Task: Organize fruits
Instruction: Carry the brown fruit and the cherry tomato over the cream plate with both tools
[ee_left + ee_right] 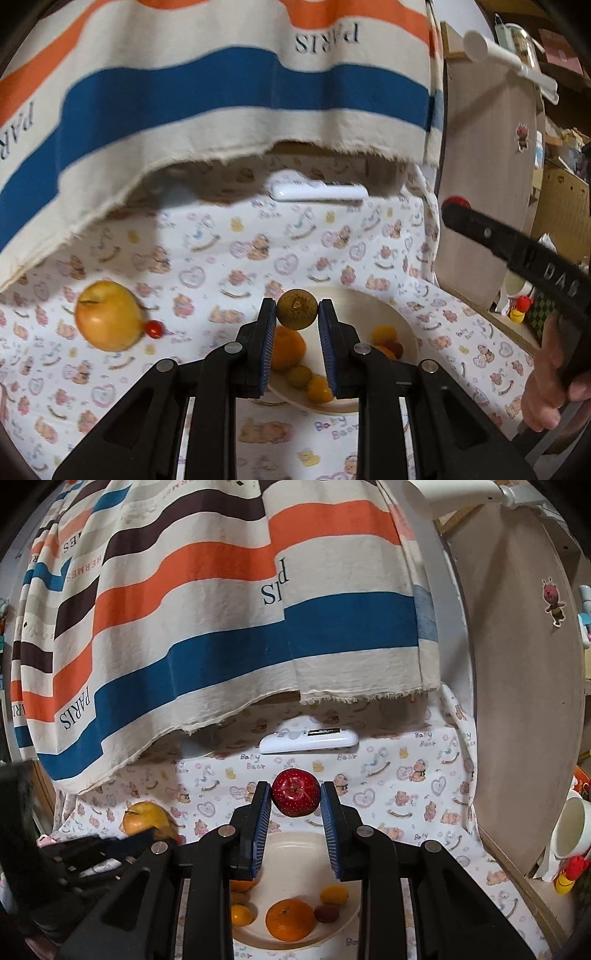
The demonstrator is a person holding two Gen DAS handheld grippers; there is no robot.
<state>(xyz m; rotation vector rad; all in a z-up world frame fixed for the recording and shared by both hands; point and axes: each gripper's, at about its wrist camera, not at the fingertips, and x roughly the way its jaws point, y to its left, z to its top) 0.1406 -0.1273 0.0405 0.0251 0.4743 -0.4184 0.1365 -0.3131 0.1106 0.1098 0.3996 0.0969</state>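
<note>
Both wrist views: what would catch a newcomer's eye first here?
The left gripper pinches a small brown fruit above the cream bowl, and the right gripper pinches a red apple. Behind hangs a striped cloth; a yellow apple lies left of the bowl.

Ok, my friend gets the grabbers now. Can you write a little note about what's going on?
Left gripper: shut on a brown kiwi, held over the plate.
Right gripper: shut on a red apple, held above the plate's far rim.
Done: oranges and several small fruits already lie in the plate.
Left: set the kiwi and red apple in the plate, then fetch the yellow apple and the small red fruit beside it, both on the cloth left of the plate.
</note>
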